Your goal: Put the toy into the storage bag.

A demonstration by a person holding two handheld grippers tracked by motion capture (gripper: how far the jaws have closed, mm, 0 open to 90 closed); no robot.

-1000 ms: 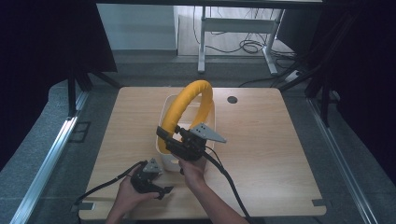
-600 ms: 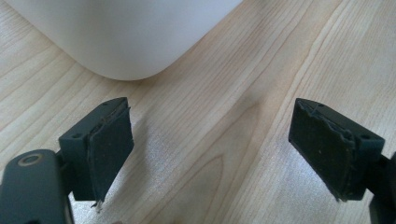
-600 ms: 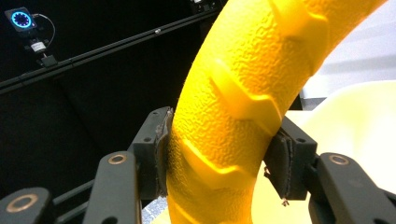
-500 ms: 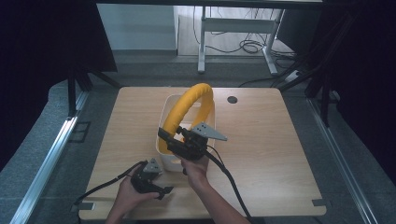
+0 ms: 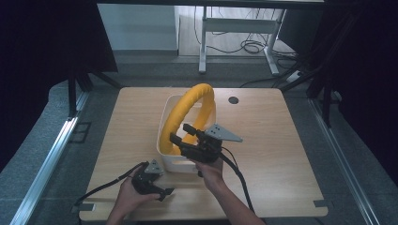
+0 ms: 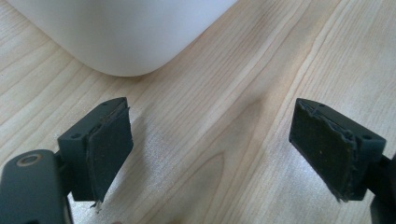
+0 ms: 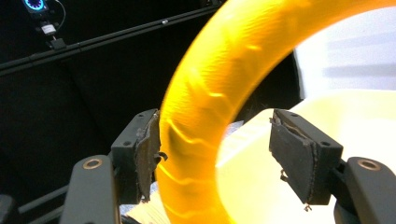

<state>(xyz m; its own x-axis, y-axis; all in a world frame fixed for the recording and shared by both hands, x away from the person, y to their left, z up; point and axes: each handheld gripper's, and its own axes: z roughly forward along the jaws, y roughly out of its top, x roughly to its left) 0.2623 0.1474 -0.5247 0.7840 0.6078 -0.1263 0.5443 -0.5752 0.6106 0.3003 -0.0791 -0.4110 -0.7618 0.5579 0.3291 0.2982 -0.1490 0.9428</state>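
**Yellow ring between the parted jaws of the right claw, above the white bin**

On the wooden tabletop (image 5: 281,140) stands a white bin (image 5: 165,123), a little left of the middle. A thick yellow ring (image 5: 187,105) stands upright in it, and its arc rises well above the rim of the bin.

The right claw (image 5: 179,133) is at the near part of the ring, above the near right side of the bin, and the person's right hand (image 5: 210,169) holds it from behind. In the right gripper view the ring (image 7: 219,93) passes between the two jaws. The left jaw touches the ring or is just beside it; the right jaw stands clearly apart from it. So this claw is released and does not clamp the ring. Behind the ring the pale inside of the bin (image 7: 355,121) is visible.

The left claw (image 5: 168,193) is low at the near left part of the tabletop, just in front of the near left corner of the bin, in the person's left hand (image 5: 127,197). In the left gripper view its jaws are wide apart with only bare wood (image 6: 243,93) between them, and the rounded corner of the bin (image 6: 121,32) is just beyond. This claw is also released and holds nothing.
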